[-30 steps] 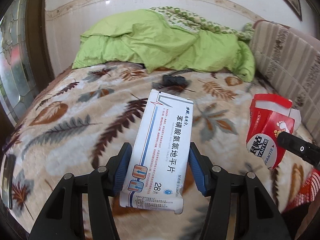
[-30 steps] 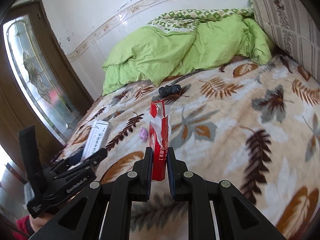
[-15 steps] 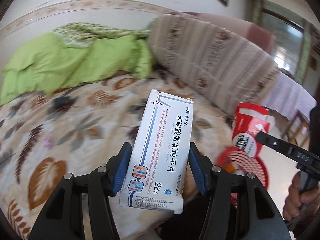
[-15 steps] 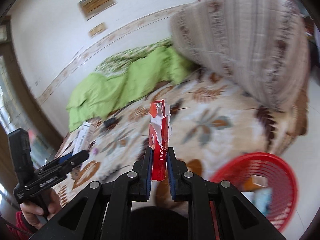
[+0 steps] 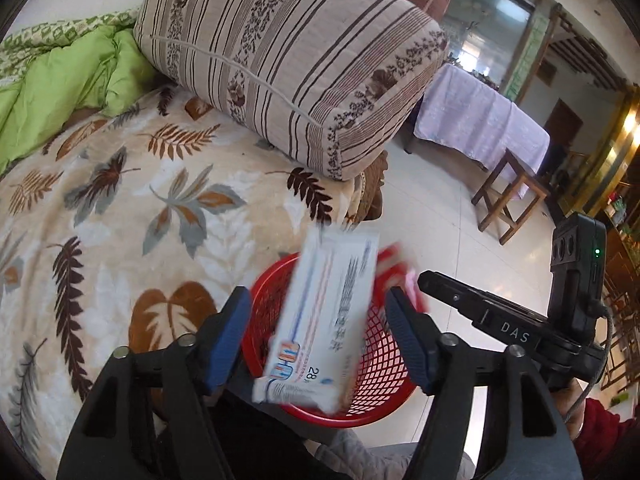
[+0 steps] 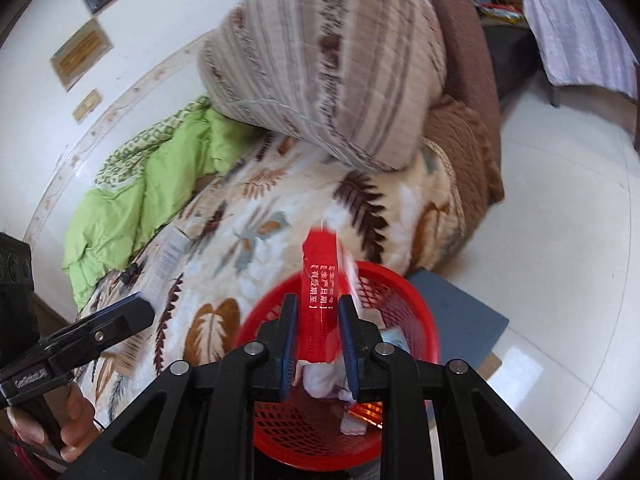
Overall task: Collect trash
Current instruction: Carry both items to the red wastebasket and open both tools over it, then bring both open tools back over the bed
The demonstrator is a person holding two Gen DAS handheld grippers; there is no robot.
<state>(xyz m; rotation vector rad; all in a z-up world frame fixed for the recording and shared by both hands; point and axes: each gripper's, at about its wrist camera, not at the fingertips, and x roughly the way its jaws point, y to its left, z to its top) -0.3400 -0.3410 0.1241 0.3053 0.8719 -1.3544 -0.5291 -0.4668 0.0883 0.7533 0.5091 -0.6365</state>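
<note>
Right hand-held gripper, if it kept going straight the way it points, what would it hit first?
Probably the red carton between its opening jaws, then the red mesh basket right behind; depth is unclear.

The left wrist view rides just behind the left tongs (image 5: 318, 332), tilted down and looking across the corner of the bed (image 5: 120, 220) toward the tiled floor (image 5: 440, 220). The red basket (image 5: 384, 376) sits close below centre, the striped pillow (image 5: 288, 60) at 12 o'clock, and the right tongs (image 5: 424, 280) enter at 3 o'clock.

The right wrist view sits just behind the right tongs (image 6: 318, 332), also angled down. The red basket (image 6: 416, 304) lies close at 6 o'clock, the striped pillow (image 6: 328, 72) at 12 o'clock, and the left tongs (image 6: 140, 304) at 9 o'clock.

Both views share the basket, pillow, bed (image 6: 260, 220) corner and green quilt (image 5: 60, 80).
</note>
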